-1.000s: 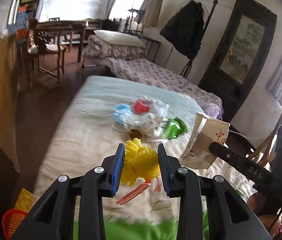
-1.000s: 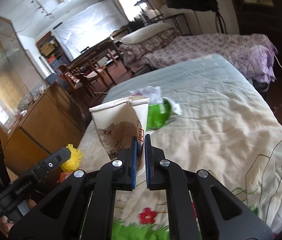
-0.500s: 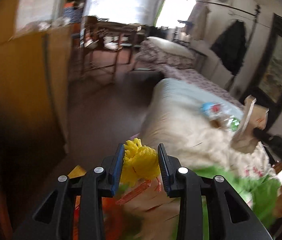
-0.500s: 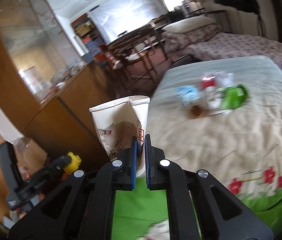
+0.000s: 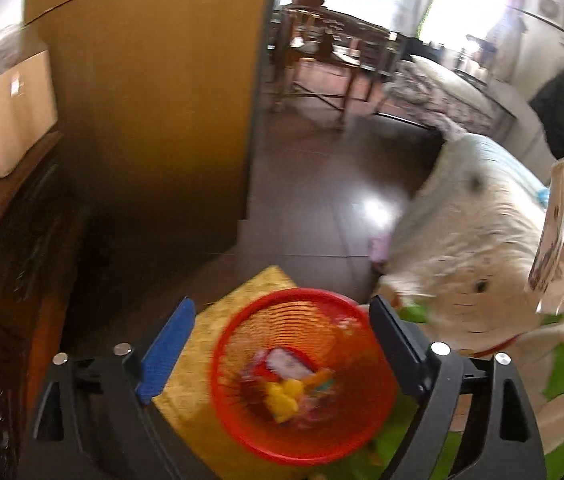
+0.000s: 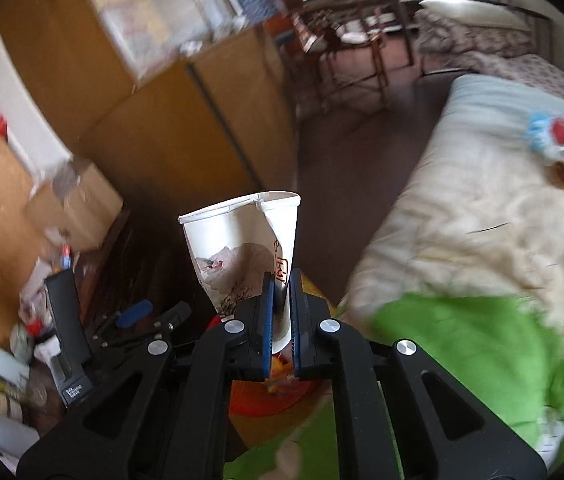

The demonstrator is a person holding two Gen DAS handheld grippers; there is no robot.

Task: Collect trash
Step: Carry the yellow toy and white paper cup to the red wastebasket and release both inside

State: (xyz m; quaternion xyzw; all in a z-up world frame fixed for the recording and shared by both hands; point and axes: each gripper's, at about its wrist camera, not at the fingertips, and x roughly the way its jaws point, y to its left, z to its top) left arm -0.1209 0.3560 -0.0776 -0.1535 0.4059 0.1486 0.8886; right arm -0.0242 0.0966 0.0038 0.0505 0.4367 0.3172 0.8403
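Left gripper (image 5: 277,344): jaws just opened, released, nothing between them; yellow pom-pom (image 5: 284,396) lying in red mesh basket (image 5: 241,424) on the floor.

Right gripper (image 6: 282,320): clenched on crushed paper cup (image 6: 241,248). Centre over basket; release only above rim.

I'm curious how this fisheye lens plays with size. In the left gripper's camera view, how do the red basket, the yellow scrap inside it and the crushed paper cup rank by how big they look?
1. Red basket, by far the largest, though it sits close under the lens.
2. Crushed paper cup, partly cut off at the view's edge, so its rank is less sure.
3. Yellow scrap, smallest, lying inside the basket.
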